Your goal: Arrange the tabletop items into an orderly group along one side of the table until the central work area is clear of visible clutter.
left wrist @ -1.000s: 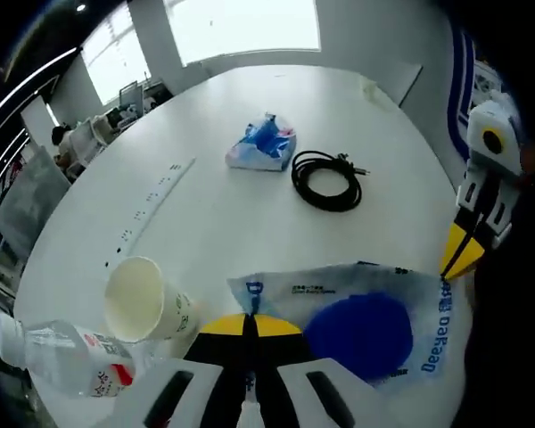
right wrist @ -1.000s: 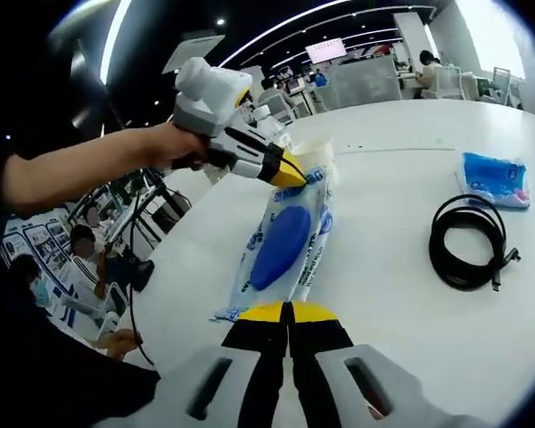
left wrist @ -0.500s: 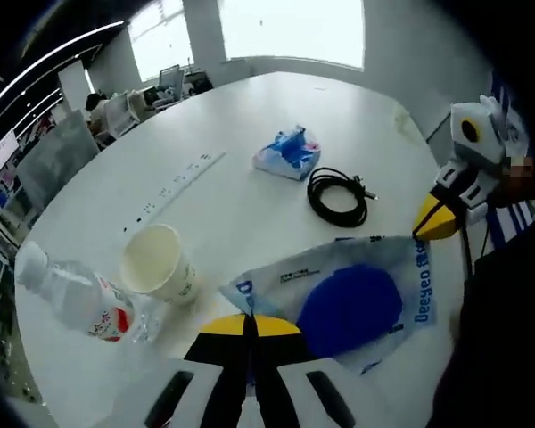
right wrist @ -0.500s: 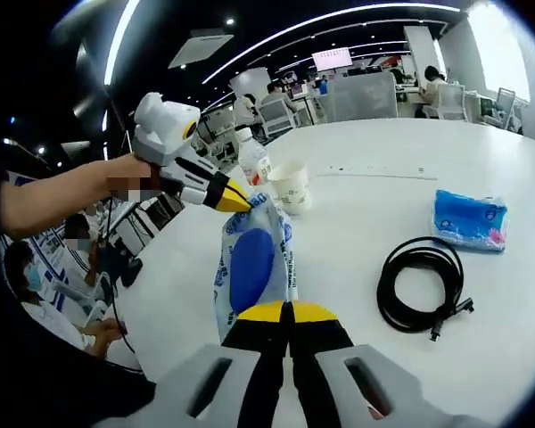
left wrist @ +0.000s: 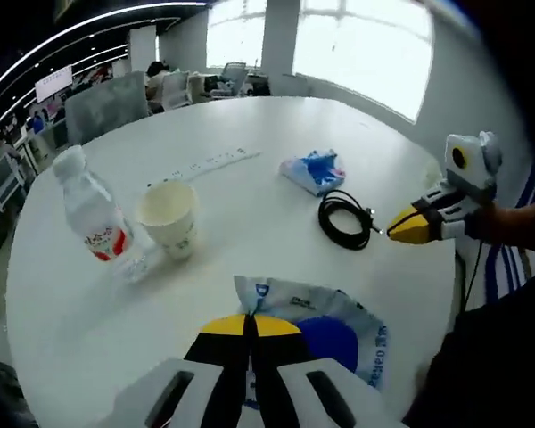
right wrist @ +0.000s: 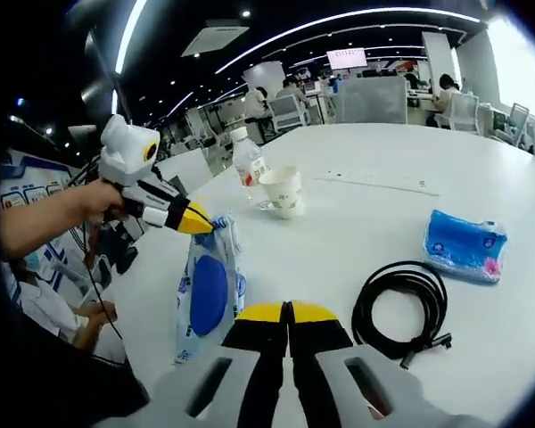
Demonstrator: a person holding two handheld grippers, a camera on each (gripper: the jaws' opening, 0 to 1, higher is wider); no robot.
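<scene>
Five items on white round table (left wrist: 250, 232). Left to right: clear plastic water bottle (left wrist: 91, 217) at 10 o'clock, paper cup (left wrist: 168, 217) touching beside it, blue-and-white plastic wipes pouch (left wrist: 325, 328) pinched by left gripper (left wrist: 250, 323), long axis running away; black coiled cable (left wrist: 345, 218) at 1 o'clock, nearer right gripper (left wrist: 399, 232), jaws pressed together, empty.

The left gripper (right wrist: 199, 219), jaws pinched on the wet-wipe pack (right wrist: 208, 290), has dragged it toward the table (right wrist: 357, 232) edge, farther from the paper cup (right wrist: 281, 191) and bottle (right wrist: 248, 163).

Cup (left wrist: 168, 218) beside bottle (left wrist: 92, 218) on table (left wrist: 250, 192)
</scene>
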